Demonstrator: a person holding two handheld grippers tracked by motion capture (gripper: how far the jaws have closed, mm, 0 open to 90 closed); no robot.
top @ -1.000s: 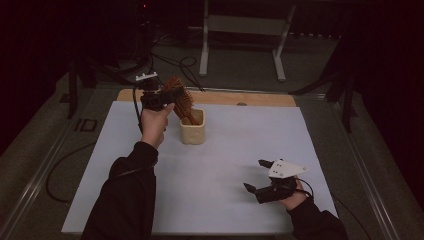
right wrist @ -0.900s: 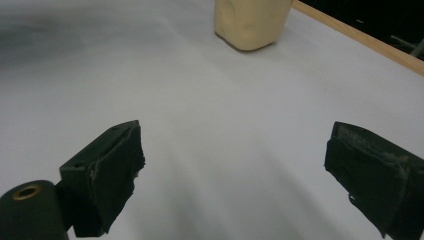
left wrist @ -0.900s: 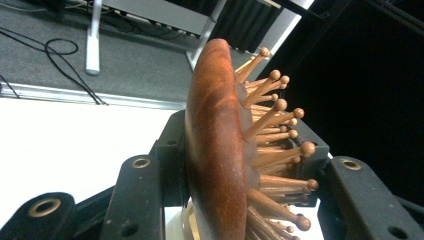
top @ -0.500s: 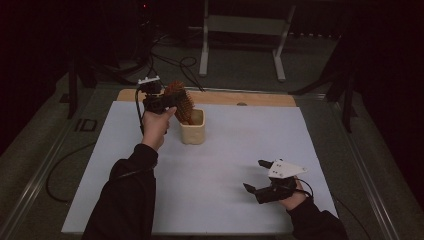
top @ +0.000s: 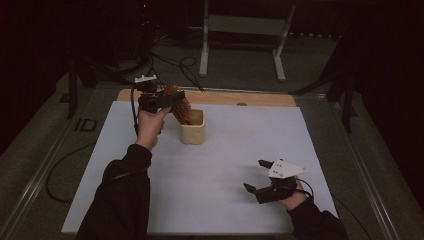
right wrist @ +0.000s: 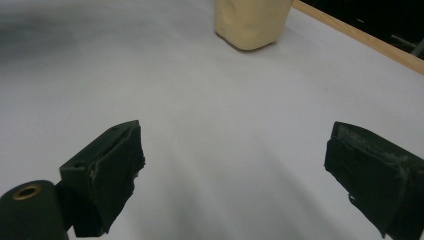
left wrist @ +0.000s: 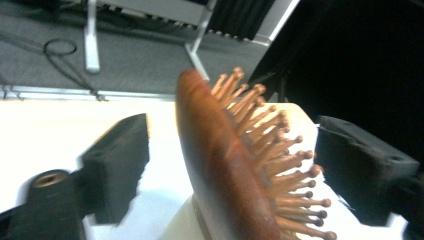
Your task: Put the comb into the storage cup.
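A wooden hairbrush (top: 181, 107) with peg bristles stands tilted in a cream cup (top: 194, 131) at the back of the white table. My left gripper (top: 175, 100) sits level around the brush head. In the left gripper view the brush (left wrist: 220, 165) is between the two black pads with a gap on each side. The jaws have just been opening and the pads do not press on the brush. My right gripper (top: 255, 175) rests low at the front right, open and empty. In the right gripper view its jaws (right wrist: 235, 160) stand wide apart, with the cup (right wrist: 252, 20) far ahead.
A white mat (top: 225, 165) covers the table, with a wooden strip (top: 250, 97) along its far edge. A metal stand (top: 240, 30) and loose cables (top: 175, 60) lie on the floor behind the table.
The left gripper's jaws have spread away from the brush head, which now rests in the cup. The right hand and its gripper have not moved.
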